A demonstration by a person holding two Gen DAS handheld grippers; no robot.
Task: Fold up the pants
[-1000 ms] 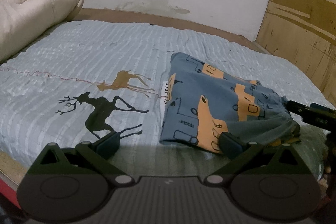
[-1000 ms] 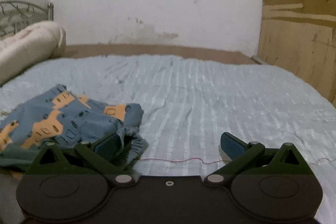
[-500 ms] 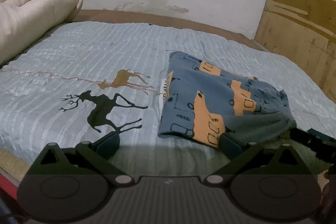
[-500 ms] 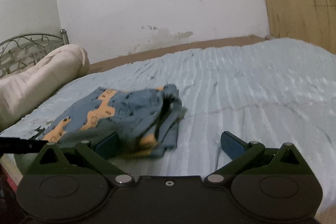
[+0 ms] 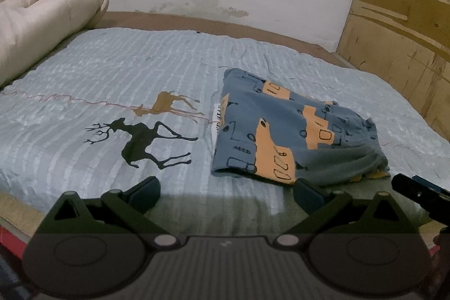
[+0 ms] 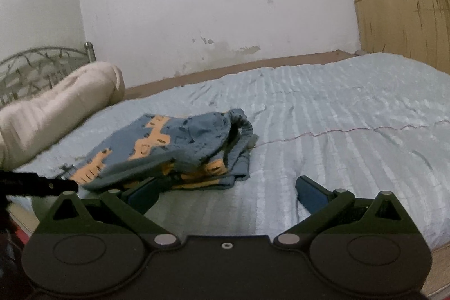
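The pants [image 5: 292, 137] lie in a compact folded stack on the bed [image 5: 112, 80], patterned panel on top and layered edges showing toward us, so we judge the folding essentially finished. They rest flat on the quilt with nothing touching them, presumably set down there to keep the fold. We hold the left hand-held gripper [image 5: 226, 190] released, jaws spread wide, and the stack sits near its right fingertip at about one o'clock. We hold the right hand-held gripper [image 6: 225, 189] released too, jaws apart, the stack at about eleven o'clock just beyond its left finger. A rolled cream duvet [image 5: 42, 18] lies at ten o'clock, well apart.
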